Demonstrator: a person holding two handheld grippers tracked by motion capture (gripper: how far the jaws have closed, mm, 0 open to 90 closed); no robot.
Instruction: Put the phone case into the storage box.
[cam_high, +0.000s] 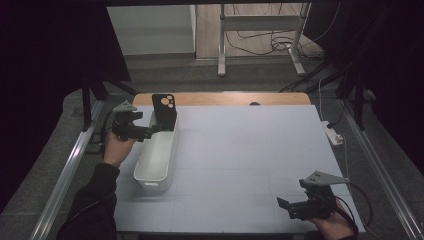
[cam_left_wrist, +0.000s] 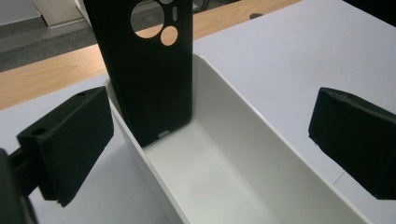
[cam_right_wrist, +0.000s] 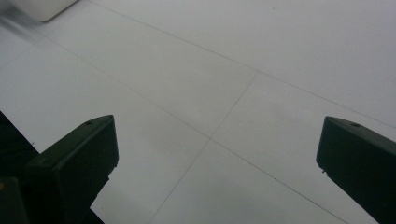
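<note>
Phone case stands upright in the white bin's far end, 12 o'clock from my left fingers; those are wide open, empty; placement looks done, retreat left; right fingers open, idle over table.

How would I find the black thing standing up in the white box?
Look at the long white plastic bin near the left edge of the pale blue table. At its far end a flat black phone case stands upright, leaning on the wall. Round camera holes near its top mark it.
</note>
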